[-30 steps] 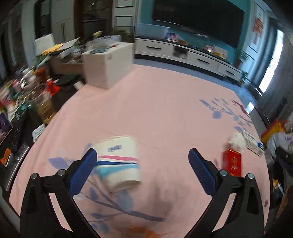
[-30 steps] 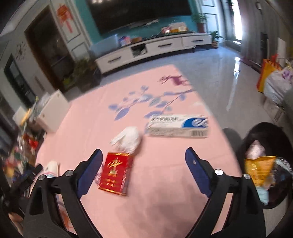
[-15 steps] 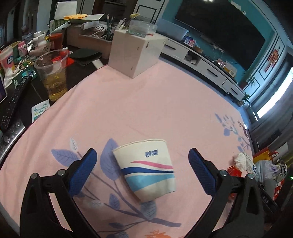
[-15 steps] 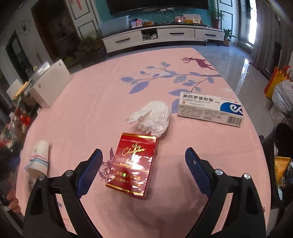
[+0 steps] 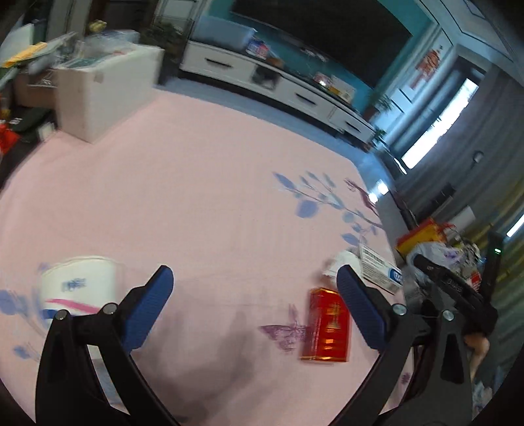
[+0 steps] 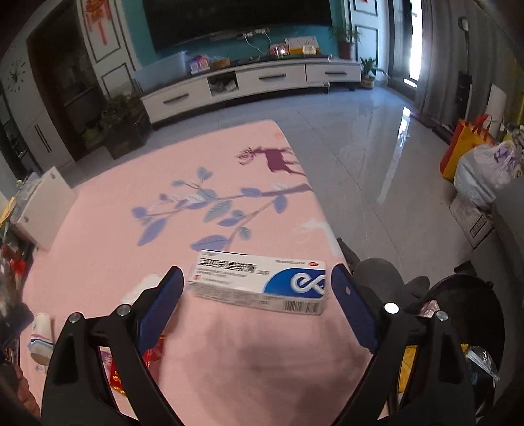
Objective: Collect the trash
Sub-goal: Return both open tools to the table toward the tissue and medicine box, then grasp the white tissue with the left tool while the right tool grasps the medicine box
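The right gripper (image 6: 257,291), jaws spread wide and holding nothing, is framing a white-and-blue medicine box (image 6: 260,284) lying crosswise on the pink bench (image 6: 196,170), blue end pointing right. The left gripper (image 5: 253,295), equally wide and empty, is showing a red packet (image 5: 326,327) lying lengthwise and a paper cup (image 5: 78,288).

A home living room — wall television (image 6: 235,19), low TV cabinet (image 6: 249,82).
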Tool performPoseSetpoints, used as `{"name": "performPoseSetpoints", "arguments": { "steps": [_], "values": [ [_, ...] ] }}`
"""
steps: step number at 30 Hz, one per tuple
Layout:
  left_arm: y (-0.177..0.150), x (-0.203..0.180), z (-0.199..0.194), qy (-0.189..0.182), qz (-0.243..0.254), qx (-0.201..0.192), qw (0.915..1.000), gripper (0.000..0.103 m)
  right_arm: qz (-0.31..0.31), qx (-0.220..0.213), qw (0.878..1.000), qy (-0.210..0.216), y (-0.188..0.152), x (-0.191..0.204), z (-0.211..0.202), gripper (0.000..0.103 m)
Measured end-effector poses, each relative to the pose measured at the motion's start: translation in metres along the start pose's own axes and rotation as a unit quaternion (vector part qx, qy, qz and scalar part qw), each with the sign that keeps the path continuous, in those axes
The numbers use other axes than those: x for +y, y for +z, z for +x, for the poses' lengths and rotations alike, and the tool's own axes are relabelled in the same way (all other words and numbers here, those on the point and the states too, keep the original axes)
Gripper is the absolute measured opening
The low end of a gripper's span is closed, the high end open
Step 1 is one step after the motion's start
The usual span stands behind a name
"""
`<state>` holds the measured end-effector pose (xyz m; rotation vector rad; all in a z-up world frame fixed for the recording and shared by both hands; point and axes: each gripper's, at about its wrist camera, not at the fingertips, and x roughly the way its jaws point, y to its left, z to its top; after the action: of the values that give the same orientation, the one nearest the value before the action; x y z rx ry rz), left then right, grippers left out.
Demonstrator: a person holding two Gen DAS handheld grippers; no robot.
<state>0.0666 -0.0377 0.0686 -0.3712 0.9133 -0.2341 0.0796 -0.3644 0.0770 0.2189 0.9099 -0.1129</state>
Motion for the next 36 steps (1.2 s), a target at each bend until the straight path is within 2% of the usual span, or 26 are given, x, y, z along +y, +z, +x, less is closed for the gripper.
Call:
{"name": "performPoseSetpoints", "arguments": {
  "steps": [2,5,10,12,15,16,18,20,21,22,23,26,29,36],
  "values": [
    [-0.001,-0.025,0.025,-0.021,0.017,0.027,0.9993,0.097,0.007,0.035,0.999,0.009,0.0,-0.014,0.024,0.09],
    [-0.005,-0.054,0.056,-0.017,0.041,0.045,0.998,0.092,-0.003,0.08,0.996,0.028,0.006,-0.02,0.048,0.09],
    [-0.007,-0.089,0.095,-0.022,0.065,0.071,0.9951,0.092,-0.091,0.094,0.99,0.051,0.029,-0.002,0.057,0.09],
    [-0.009,-0.095,0.106,-0.019,0.073,0.081,0.9939,0.092,-0.122,0.102,0.986,0.046,0.033,0.009,0.066,0.09],
    [-0.013,-0.099,0.119,-0.008,0.08,0.091,0.9926,0.092,-0.146,0.108,0.983,0.025,0.034,0.018,0.076,0.09],
    [-0.016,-0.1,0.123,0.005,0.083,0.093,0.9922,0.092,-0.149,0.11,0.982,0.023,0.034,0.019,0.078,0.09],
    [-0.018,-0.101,0.124,0.006,0.085,0.092,0.9921,0.088,-0.149,0.118,0.981,0.027,0.034,0.02,0.084,0.09],
    [-0.019,-0.1,0.13,-0.004,0.078,0.105,0.9913,0.074,-0.153,0.132,0.979,0.038,0.031,0.024,0.093,0.09],
    [-0.019,-0.099,0.13,-0.007,0.075,0.102,0.992,0.074,-0.158,0.139,0.977,0.04,0.03,0.026,0.096,0.09],
    [-0.018,-0.098,0.128,-0.015,0.07,0.092,0.9931,0.064,-0.164,0.143,0.975,0.042,0.03,0.028,0.1,0.09],
    [-0.017,-0.095,0.129,-0.023,0.064,0.095,0.9932,0.049,-0.163,0.146,0.975,0.048,0.03,0.029,0.101,0.09],
    [-0.017,-0.085,0.131,-0.067,0.033,0.115,0.9905,0.023,-0.15,0.168,0.972,0.064,0.032,0.029,0.105,0.09],
    [-0.019,-0.075,0.117,-0.061,0.02,0.094,0.9936,0.015,-0.154,0.182,0.968,0.074,0.029,0.032,0.106,0.09],
    [-0.02,-0.04,0.059,-0.05,-0.008,0.043,0.9978,0.014,-0.144,0.195,0.967,0.083,0.014,0.032,0.094,0.09]
  ]
}}
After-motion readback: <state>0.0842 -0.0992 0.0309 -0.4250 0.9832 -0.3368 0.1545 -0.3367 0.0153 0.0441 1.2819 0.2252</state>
